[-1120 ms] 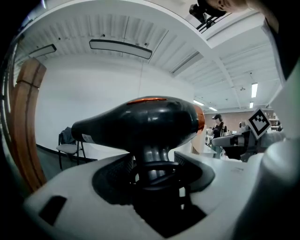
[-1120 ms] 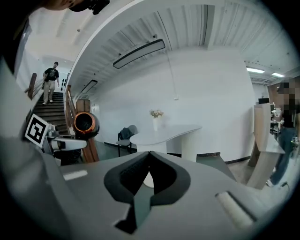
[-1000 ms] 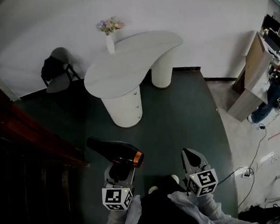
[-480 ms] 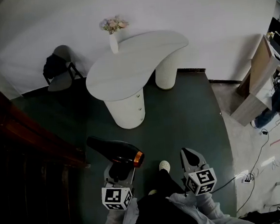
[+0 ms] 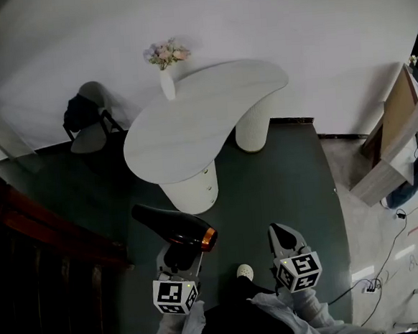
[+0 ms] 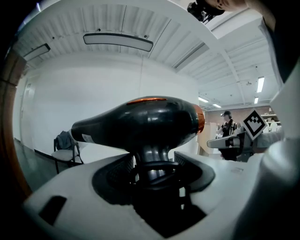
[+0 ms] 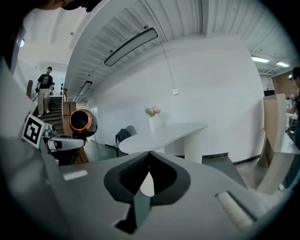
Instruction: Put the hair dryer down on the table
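A black hair dryer (image 5: 172, 227) with an orange ring at its rear stands upright in my left gripper (image 5: 178, 255), which is shut on its handle. In the left gripper view the dryer's body (image 6: 140, 124) fills the middle, its nozzle to the left. My right gripper (image 5: 285, 237) is held beside it at the lower right, shut with nothing in it; its jaw tips meet (image 7: 149, 157). The white curved table (image 5: 191, 121) stands ahead on the dark green floor, well beyond both grippers. From the right gripper view the dryer (image 7: 80, 122) shows at the left, the table (image 7: 159, 133) straight ahead.
A white vase of flowers (image 5: 166, 76) stands at the table's far left edge. A chair with a dark bag (image 5: 86, 118) is left of the table. A dark wooden stair rail (image 5: 48, 226) runs along the left. A wooden cabinet (image 5: 397, 133) stands at the right.
The view has shifted so the table sits slightly nearer and more central. Both grippers keep their places and the dryer stays in the left one. A shoe has stepped forward.
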`<state>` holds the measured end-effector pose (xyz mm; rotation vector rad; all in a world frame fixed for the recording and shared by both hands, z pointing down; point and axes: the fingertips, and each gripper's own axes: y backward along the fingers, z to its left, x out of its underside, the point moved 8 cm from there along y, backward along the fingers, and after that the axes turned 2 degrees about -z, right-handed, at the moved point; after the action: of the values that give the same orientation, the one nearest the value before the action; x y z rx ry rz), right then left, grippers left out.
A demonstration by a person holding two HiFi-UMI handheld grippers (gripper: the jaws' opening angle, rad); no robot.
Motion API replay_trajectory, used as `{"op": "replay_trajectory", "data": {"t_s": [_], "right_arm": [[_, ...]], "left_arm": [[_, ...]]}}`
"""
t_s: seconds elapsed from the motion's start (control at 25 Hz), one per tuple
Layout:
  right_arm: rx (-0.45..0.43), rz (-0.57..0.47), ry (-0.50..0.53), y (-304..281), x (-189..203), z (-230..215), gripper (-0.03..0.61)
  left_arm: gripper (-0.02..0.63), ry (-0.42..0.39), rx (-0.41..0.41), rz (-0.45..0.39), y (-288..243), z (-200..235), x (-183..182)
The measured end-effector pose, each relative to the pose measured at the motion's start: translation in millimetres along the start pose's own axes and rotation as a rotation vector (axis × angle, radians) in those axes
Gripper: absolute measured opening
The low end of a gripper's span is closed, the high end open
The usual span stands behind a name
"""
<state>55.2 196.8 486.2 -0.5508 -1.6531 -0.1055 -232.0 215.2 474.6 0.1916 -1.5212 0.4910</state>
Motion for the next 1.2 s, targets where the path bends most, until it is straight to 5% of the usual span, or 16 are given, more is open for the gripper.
{"op": "replay_trajectory", "data": {"t_s": [0.4,0.88,1.2], "right_arm": [[-0.041,-0.024,0.033,-83.7,-41.5,-88.8,0.009],[0.0,-0.014,-0.041,-113.6,-44.4,-152.5,0.009],[0.017,-0.015,-0.054,-184.6,-70.2,-202.5,0.009]], "left_arm": [[0.276,-0.005,-0.037,-0.045,-120.8,0.1,-24.1],[0.276,-0.027,0.005,0.009,-201.0,-8.4,-29.7],[0.276,-0.04,0.029,0.008,-298.0,15.0,-51.4]]}}
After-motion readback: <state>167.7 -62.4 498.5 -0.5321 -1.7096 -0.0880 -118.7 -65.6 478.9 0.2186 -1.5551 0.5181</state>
